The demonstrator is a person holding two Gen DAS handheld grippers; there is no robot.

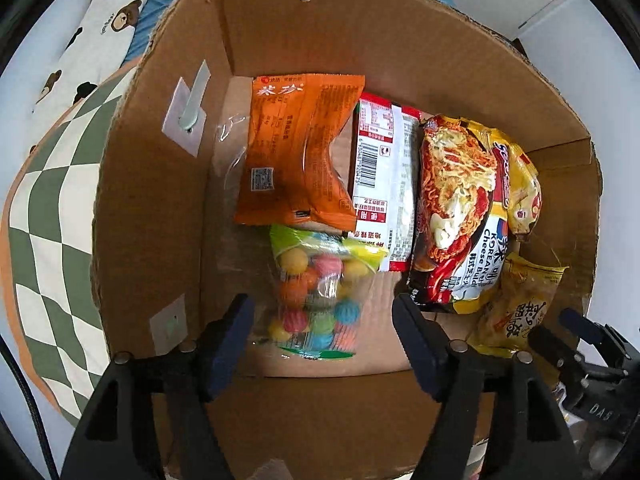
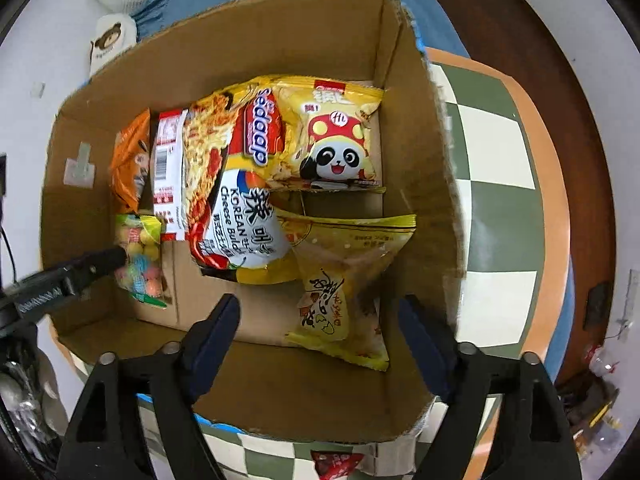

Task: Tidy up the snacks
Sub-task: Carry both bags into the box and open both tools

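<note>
Both tools pointing down into open cardboard box.

Left gripper: jaws apart, nothing pressed between pads. Clear bag of coloured candy balls lying on box floor directly below, in the gap between the fingers, not gripped. Ahead of fingertips: orange packet, partly overlapping white-and-red barcode packet. Ahead and right: Korean cheese noodle pack, overlapping barcode packet's edge.

Right gripper: jaws wide apart, empty. Yellow egg-print snack bag on box floor just ahead, between the fingers, untouched by pads. Further ahead: yellow panda snack bag against far wall. Noodle pack ahead and left, overlapping both yellow bags. Left tool's fingertip visible at far left, over candy bag.

Box resting on green-and-white checked cloth.
</note>
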